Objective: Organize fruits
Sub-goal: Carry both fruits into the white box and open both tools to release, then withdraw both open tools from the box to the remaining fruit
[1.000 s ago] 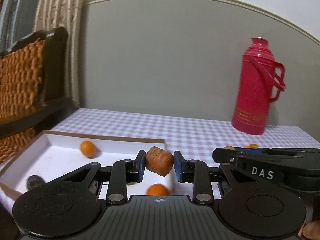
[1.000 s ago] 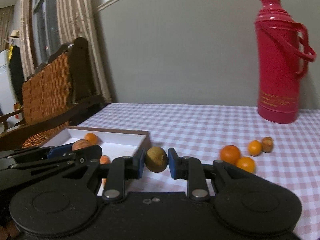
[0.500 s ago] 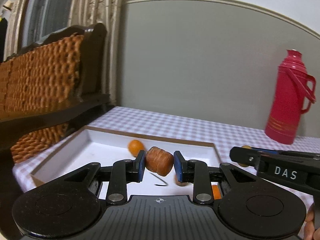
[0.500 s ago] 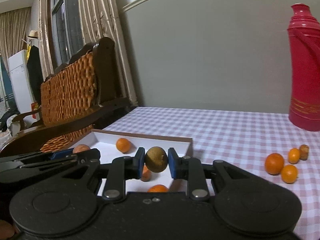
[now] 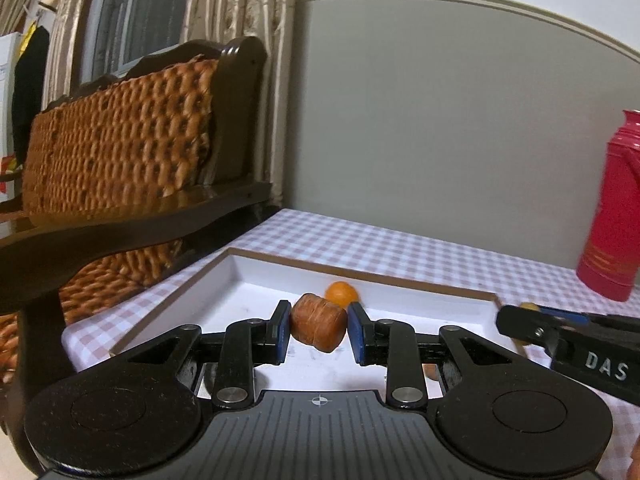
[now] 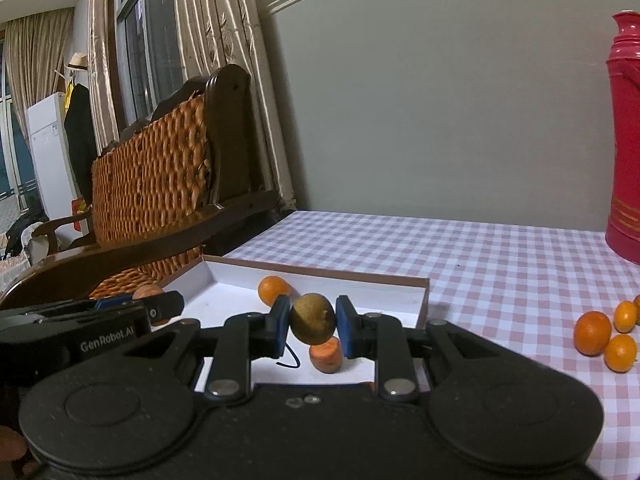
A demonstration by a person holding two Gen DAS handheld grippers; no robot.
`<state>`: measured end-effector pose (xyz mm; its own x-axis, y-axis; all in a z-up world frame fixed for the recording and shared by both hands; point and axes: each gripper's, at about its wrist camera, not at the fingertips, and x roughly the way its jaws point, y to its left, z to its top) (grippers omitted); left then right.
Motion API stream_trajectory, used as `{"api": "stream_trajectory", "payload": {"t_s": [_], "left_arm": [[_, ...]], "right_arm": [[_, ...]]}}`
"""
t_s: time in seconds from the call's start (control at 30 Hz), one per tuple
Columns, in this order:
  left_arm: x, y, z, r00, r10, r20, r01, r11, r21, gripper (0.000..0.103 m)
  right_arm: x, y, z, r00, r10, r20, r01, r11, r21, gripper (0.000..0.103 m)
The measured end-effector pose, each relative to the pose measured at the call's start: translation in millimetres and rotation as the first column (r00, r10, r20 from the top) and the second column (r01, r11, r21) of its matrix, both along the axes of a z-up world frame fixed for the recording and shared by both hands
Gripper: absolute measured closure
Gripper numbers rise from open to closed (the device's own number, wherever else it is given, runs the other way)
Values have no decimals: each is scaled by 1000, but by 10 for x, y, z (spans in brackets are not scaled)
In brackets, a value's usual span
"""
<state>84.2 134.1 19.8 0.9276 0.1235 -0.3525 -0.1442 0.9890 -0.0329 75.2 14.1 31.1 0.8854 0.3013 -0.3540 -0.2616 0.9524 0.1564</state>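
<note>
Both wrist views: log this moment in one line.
left gripper: shut on carrot chunk | right gripper: shut on brown fruit | both over tray

We are in a lived-in home, likely a sitting or dining room: a dark wooden chair with woven rattan back stands by long beige curtains, a checked cloth covers the tabletop, a red thermos flask sits on it, and a coat and hat hang beside a white fridge.
</note>
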Motion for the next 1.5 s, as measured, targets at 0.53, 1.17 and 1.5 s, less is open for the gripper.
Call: {"api": "stream_trajectory", "payload": {"t_s": [0.53,1.17,1.5], "left_arm": [[411,287,-97,994,97,-44,-97,995,-9,73],[438,329,-63,987,161,12,-161,987,-13,0],[292,43,3,991,121,50,-126,987,104,0]], "right_arm": [[188,175,-130,999,-5,-35,4,1000,-9,84],[14,-144,77,987,-56,151,42,994,100,6],[-28,-313,62,992,-64,113,50,991,125,6]]}}
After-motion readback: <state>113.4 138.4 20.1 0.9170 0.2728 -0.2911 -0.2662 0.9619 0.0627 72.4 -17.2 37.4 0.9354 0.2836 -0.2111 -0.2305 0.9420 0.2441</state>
